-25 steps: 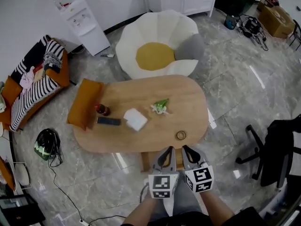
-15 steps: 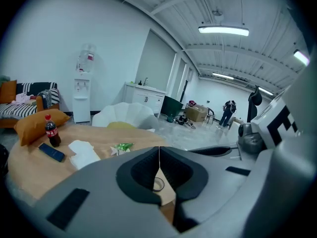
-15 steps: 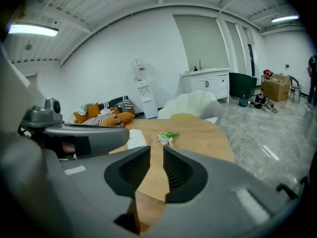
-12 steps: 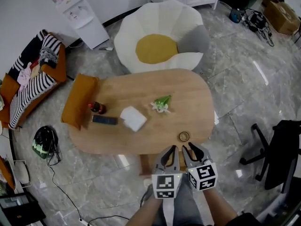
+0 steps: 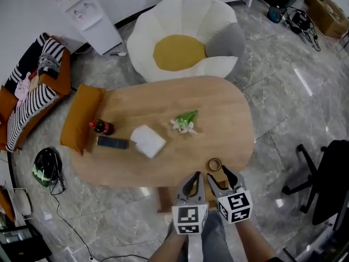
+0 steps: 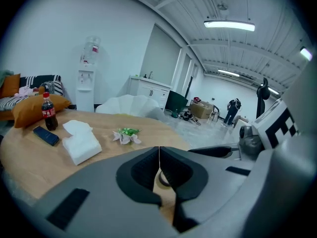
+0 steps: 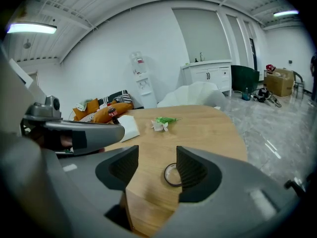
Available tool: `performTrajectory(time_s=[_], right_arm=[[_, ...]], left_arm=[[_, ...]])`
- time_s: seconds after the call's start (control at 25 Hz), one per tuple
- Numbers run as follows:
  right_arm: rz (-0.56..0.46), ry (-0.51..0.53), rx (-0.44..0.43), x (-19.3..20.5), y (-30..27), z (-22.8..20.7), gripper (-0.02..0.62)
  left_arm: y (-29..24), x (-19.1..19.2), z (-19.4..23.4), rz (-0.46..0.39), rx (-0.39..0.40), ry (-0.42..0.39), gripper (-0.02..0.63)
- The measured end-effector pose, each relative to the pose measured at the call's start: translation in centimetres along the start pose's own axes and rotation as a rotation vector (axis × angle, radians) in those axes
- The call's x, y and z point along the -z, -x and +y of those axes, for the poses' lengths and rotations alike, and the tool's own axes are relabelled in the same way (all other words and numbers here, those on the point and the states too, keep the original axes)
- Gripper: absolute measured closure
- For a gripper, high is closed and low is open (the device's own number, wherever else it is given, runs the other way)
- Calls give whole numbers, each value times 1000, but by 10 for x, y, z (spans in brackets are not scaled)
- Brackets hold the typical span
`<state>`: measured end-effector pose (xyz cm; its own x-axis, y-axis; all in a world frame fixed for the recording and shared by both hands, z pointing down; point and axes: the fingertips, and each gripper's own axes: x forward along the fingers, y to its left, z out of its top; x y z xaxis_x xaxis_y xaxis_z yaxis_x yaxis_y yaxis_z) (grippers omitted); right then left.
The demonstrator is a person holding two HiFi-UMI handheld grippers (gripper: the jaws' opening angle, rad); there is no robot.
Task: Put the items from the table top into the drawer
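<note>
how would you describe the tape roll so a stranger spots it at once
Start at the oval wooden table by the white chair. At its near right edge lies a small tape roll. It alone is a ring, well clear of the bottle and tissues.

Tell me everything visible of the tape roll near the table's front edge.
The tape roll is a small brownish ring with a darker rim and an open centre. It lies flat on the wooden table, close to its near right edge, well apart from everything else there. Only the table touches it.
</note>
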<state>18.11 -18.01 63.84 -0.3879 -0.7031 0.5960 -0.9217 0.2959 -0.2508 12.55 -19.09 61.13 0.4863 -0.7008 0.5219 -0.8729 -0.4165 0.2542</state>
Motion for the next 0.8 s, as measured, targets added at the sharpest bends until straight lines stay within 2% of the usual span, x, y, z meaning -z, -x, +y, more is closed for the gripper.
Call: performTrajectory(time_s=[0.28, 0.44, 0.8], right_arm=[[34, 23, 30, 18, -25, -19, 342], [87, 55, 51, 35, -36, -25, 337], [125, 30, 68, 50, -58, -32, 313]], left_arm=[[-23, 24, 1, 29, 15, -2, 595], [-34, 35, 3, 54, 14, -4, 595], [-51, 53, 16, 105, 19, -22, 595]])
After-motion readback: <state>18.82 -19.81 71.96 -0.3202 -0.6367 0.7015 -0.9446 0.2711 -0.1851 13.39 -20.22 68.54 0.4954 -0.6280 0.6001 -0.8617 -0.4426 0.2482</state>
